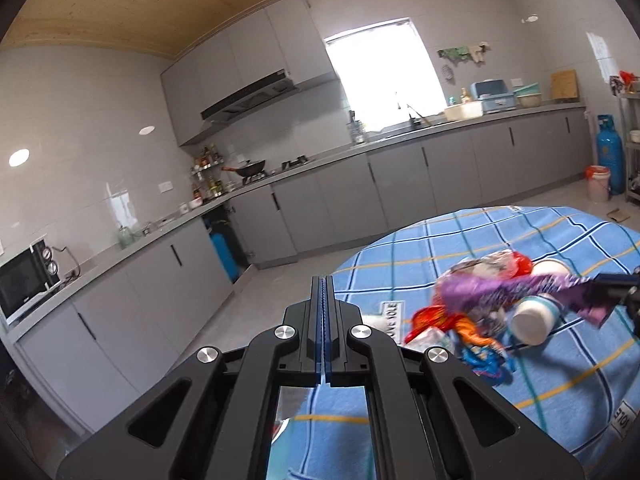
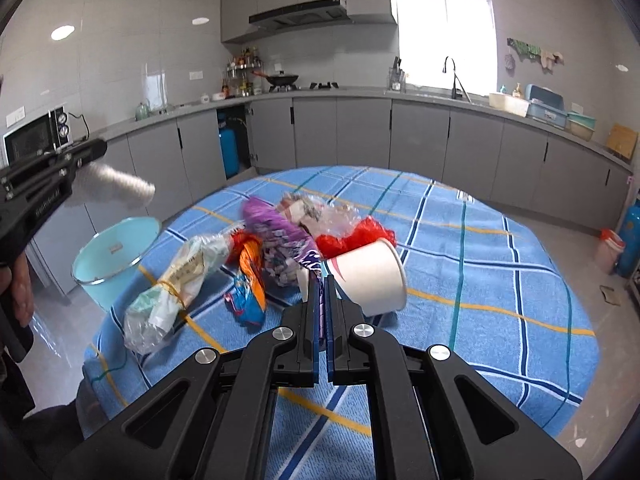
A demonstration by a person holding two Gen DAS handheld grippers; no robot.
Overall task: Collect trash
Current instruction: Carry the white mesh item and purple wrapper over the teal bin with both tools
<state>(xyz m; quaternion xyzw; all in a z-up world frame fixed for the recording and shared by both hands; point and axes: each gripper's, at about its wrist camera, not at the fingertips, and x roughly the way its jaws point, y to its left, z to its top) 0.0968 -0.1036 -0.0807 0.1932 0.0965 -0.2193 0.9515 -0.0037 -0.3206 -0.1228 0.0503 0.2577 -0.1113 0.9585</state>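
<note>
Left gripper (image 2: 96, 150): upper left of right view, jaws pressed together, blurred white cup (image 2: 120, 190) at its tip.
Right gripper (image 2: 322, 280): pinching purple wrapper (image 2: 276, 240).
Trash: heaped mid-tabletop (image 2: 500, 280).
Bin (image 2: 116, 258): left of tabletop.

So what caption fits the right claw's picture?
Right claw pinches a purple wrapper beside a tipped paper cup on the blue tablecloth.

Crumpled wrappers (image 2: 276, 240) and a tipped paper cup (image 2: 372, 276) lie heaped together.
</note>
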